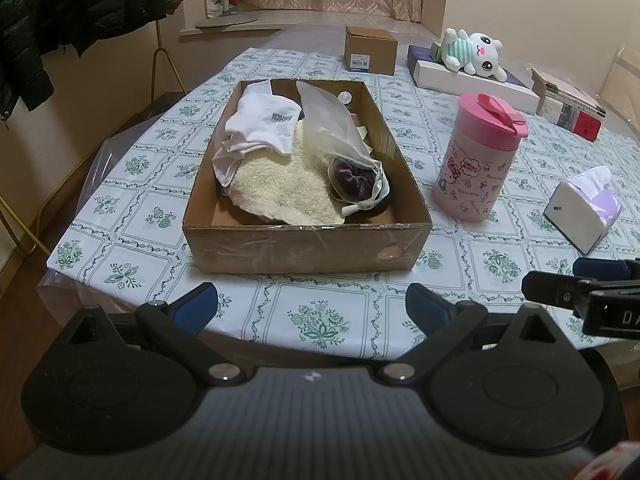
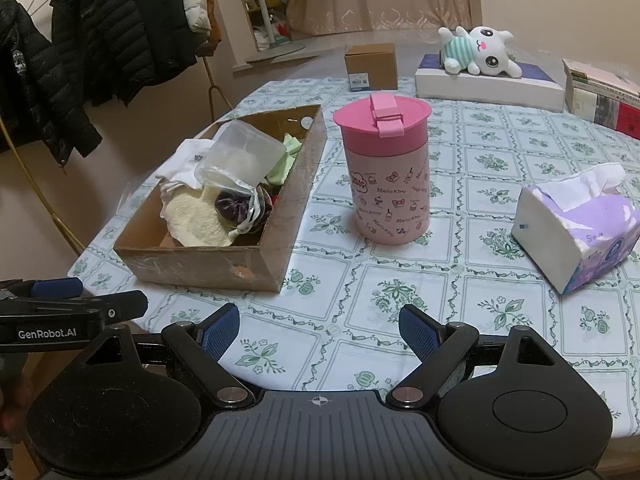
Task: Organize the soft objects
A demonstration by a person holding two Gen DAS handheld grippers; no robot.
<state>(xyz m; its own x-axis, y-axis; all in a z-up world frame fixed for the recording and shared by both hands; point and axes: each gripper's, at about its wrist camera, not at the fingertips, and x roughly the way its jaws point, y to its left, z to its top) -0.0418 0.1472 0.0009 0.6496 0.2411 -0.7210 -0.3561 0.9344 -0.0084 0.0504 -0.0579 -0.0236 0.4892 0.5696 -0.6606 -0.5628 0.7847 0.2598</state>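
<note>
Your left claw (image 1: 312, 306) and right claw (image 2: 319, 330) hover released before the cardboard box (image 1: 304, 246), whose towel (image 1: 280, 184) half-buries a white shirt (image 1: 260, 124).

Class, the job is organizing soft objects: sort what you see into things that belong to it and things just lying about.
Belongs to the job:
cardboard box
white garment
cream towel
plush toy

Lying about:
pink cup
tissue pack
small carton
books
</note>
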